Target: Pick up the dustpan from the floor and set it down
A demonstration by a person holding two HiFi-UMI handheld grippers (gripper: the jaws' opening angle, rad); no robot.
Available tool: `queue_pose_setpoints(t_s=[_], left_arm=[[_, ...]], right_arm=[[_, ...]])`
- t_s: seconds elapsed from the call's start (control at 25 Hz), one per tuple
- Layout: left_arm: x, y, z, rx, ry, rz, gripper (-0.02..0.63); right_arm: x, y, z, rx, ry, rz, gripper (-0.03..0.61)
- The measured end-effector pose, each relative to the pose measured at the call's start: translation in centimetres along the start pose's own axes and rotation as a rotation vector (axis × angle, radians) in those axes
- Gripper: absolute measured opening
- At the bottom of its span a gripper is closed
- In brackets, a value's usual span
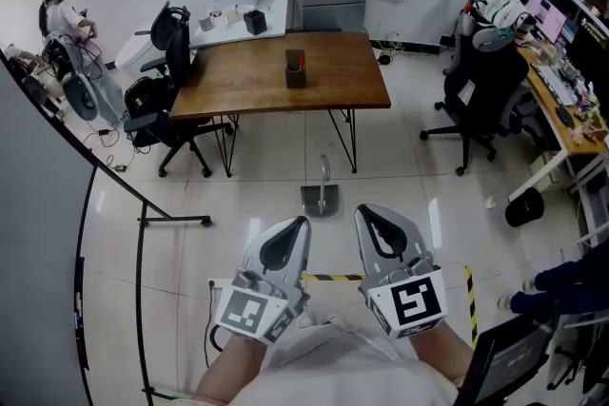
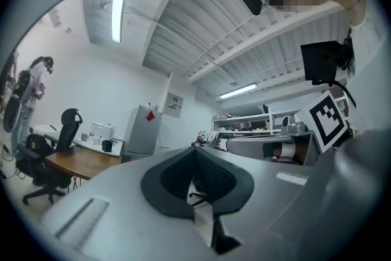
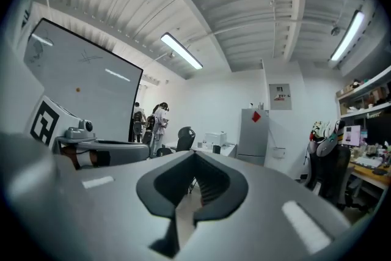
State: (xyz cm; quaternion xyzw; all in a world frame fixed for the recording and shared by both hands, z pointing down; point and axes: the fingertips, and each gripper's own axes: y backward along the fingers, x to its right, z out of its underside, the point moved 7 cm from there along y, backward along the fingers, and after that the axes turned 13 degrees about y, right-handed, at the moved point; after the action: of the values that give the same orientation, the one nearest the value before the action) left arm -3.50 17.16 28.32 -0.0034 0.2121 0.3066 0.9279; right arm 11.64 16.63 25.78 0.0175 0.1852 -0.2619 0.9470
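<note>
- Dustpan (image 1: pixel 320 199) sits on the floor (image 1: pixel 238 204) just in front of the wooden table (image 1: pixel 257 76), well apart from both tools. You're at the approach, with nothing picked up yet.
- Your left gripper (image 1: pixel 299 226) and right gripper (image 1: pixel 364 213) are both pinched closed on nothing, side by side near your body.
- Next, I'd judge, you open one, reach forward and down, and take the handle.
- Neither gripper view shows the dustpan. In the head view it's too small to tell how its handle stands.
</note>
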Motion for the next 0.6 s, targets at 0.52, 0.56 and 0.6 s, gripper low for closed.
queue_pose_setpoints(t_s=[0.52, 0.56, 0.6], left_arm=[[0.0, 2.7, -1.9, -0.015, -0.003, -0.004, 0.014], [0.0, 2.9, -1.9, -0.017, -0.006, -0.002, 0.014], [-0.1, 3.1, -2.0, -0.016, -0.009, -0.001, 0.014]], right_arm=[[-2.9, 0.9, -1.4, -0.001, -0.031, 0.022, 0.0], [-3.0, 1.0, -1.4, -0.003, -0.032, 0.023, 0.0], [-3.1, 0.9, -1.5, -0.006, -0.033, 0.022, 0.0]])
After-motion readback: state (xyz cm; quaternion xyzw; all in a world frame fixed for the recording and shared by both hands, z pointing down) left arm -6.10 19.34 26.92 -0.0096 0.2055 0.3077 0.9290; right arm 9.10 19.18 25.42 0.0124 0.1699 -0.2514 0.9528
